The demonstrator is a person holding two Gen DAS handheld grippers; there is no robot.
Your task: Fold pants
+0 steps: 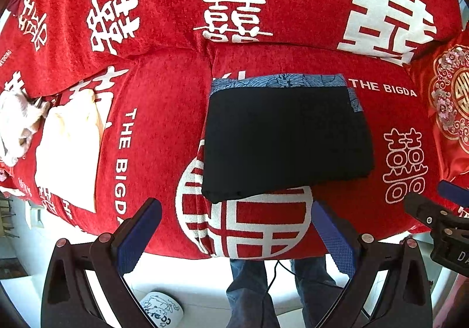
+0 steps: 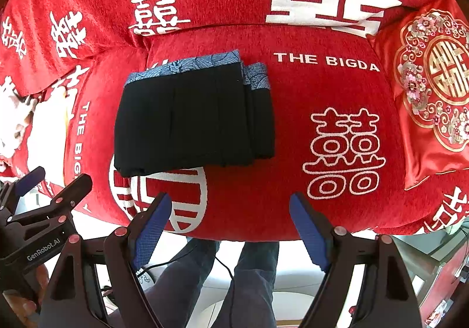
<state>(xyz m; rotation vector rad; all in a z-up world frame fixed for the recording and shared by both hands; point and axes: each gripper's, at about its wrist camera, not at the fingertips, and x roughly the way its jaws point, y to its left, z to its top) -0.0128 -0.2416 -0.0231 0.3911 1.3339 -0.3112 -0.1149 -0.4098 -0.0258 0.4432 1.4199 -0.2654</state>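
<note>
Black pants (image 1: 287,140) with a blue patterned waistband lie folded in a flat rectangle on the red sofa seat (image 1: 164,129); they also show in the right wrist view (image 2: 193,123). My left gripper (image 1: 234,225) is open and empty, held near the seat's front edge, just short of the pants. My right gripper (image 2: 230,219) is open and empty, also at the front edge, a little right of the pants. Each gripper shows at the edge of the other's view: the right one (image 1: 433,205) and the left one (image 2: 49,181).
A folded cream garment (image 1: 70,152) and a crumpled white cloth (image 1: 17,123) lie on the left seat cushion. A red embroidered cushion (image 2: 433,93) leans at the right. The person's jeans-clad legs (image 1: 255,290) and a cable stand below the sofa's front edge.
</note>
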